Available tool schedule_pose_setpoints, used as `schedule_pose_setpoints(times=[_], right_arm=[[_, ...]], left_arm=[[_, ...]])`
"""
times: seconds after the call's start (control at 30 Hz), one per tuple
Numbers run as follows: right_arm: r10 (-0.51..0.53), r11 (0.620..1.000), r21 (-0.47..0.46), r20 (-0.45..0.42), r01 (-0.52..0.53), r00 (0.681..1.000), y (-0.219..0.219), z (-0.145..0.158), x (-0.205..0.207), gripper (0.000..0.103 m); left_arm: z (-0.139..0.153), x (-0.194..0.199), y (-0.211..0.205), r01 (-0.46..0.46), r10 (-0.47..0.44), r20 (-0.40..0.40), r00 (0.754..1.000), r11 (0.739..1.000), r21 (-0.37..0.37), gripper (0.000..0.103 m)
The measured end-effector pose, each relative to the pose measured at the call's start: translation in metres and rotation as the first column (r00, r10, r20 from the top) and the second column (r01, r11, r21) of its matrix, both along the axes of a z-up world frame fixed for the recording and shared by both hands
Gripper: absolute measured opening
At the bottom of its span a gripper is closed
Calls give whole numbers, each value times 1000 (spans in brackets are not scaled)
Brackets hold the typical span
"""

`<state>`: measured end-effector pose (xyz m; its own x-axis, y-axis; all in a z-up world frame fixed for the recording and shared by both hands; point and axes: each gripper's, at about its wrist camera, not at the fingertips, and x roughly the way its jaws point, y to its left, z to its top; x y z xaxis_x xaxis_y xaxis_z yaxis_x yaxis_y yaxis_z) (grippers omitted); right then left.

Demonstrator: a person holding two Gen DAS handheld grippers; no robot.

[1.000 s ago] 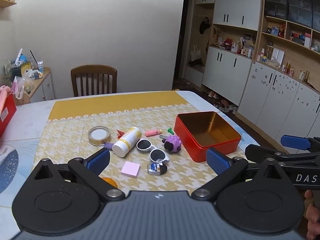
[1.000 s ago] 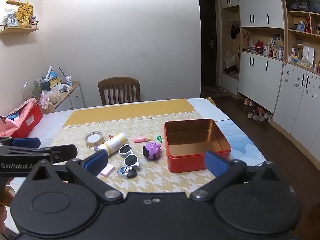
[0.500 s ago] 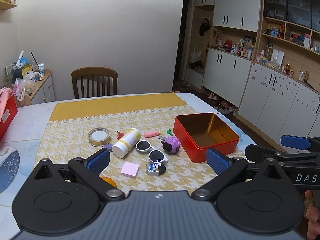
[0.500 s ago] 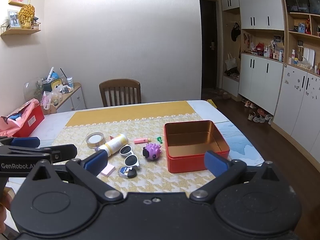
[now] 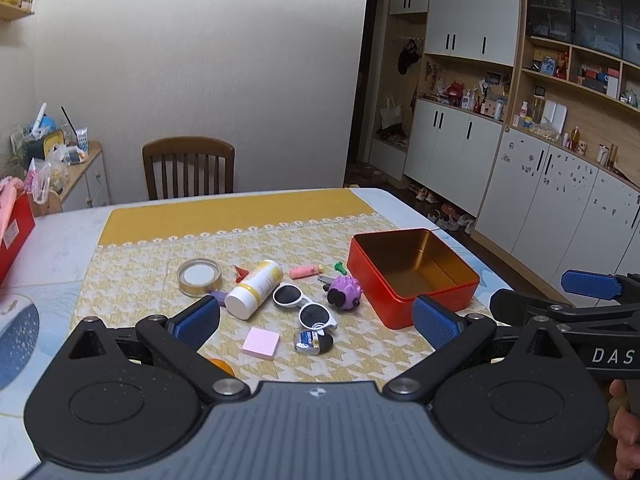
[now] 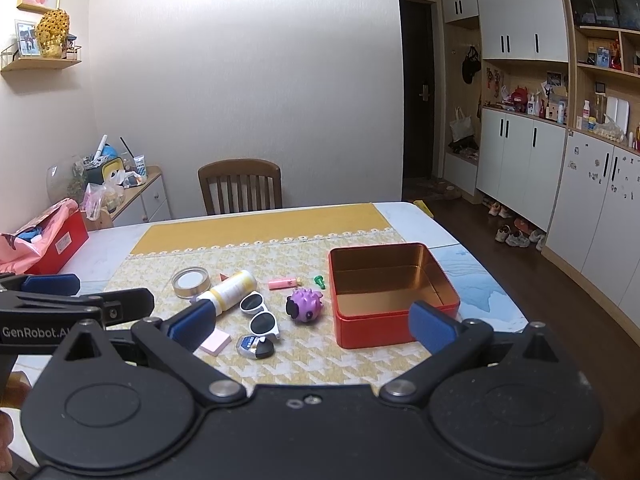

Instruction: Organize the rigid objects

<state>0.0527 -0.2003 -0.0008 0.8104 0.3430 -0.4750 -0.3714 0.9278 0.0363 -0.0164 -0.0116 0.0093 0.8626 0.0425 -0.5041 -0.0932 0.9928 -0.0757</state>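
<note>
A dining room with white cupboards and a wooden slat-back chair (image 5: 188, 168) is seen behind a table covered by a yellow houndstooth-patterned cloth (image 5: 132, 280). Both grippers are held above the near edge of the table. The left gripper (image 5: 316, 322) is spread wide, its blue pads well apart, and nothing is held or touched by it. The right gripper (image 6: 312, 322) is likewise spread wide with nothing between its pads.

An open red square metal tin with a gold interior (image 5: 412, 276) stands on the cloth and is taken as the landmark. Just left of the tin a purple spiky ball toy (image 5: 345, 292) is seen. Further left, white-framed sunglasses with dark lenses (image 5: 304, 306) lie flat. Beyond them a white and yellow cylindrical bottle (image 5: 254, 288) lies on its side, its long axis running diagonally, the white cap end pointed toward the cameras. A round gold-rimmed lid (image 5: 199, 277) lies left of the bottle. A pink square sticky-note pad (image 5: 261, 343) and a small silver and black packet (image 5: 314, 342) lie nearer the cameras than the sunglasses. A small pink tube (image 5: 306, 271) lies behind the ball, its long axis running left to right.
</note>
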Motion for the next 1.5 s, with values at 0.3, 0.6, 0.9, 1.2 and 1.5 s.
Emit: schedule_pose_setpoints(times=[0.3, 0.6, 0.9, 1.2, 1.5], right_arm=[[-6, 1000, -5, 3, 6, 1000, 7, -1, 3, 103], [-6, 1000, -4, 13, 6, 1000, 16, 1, 6, 103], [-2, 1000, 2, 25, 2, 1000, 20, 2, 3, 103], [17, 1000, -4, 22, -17, 1000, 26, 0, 2, 103], [37, 999, 10, 16, -37, 999, 26, -1, 5, 103]], left_arm=[[3, 3, 5, -8, 8, 28, 1000, 1000, 24, 103], [2, 5, 12, -4, 3, 38, 999, 1000, 16, 103], [3, 5, 16, 1, -1, 35, 999, 1000, 14, 103], [2, 4, 20, -11, 11, 33, 999, 1000, 12, 103], [2, 4, 20, -16, 15, 49, 999, 1000, 17, 103]])
